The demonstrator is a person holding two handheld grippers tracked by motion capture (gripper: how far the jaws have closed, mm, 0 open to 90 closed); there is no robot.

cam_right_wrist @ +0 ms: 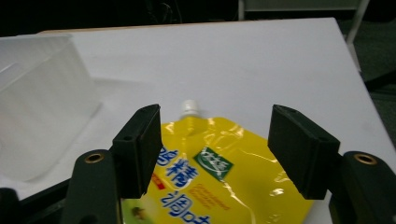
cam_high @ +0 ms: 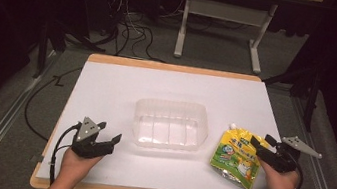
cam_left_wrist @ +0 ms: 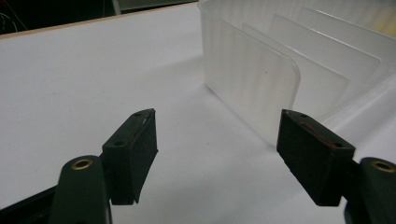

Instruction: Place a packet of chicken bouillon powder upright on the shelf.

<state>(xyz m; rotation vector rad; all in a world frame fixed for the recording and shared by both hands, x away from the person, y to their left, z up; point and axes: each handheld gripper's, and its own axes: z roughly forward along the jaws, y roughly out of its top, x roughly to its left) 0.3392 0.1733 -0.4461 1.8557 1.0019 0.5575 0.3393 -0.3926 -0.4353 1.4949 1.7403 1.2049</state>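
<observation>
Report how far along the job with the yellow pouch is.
Nothing is done yet: the clear bin holds no pouch. In hand: the right tool hovers open over the yellow spouted pouch, which lies flat on the table. The left tool waits open. Gripping and moving the pouch remain.

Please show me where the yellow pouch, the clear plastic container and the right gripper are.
yellow pouch (cam_high: 237,158): high view, middle of its printed front.
clear plastic container (cam_high: 173,106): high view, its far rim.
right gripper (cam_right_wrist: 214,151): right gripper view, midway between its open jaws.
</observation>
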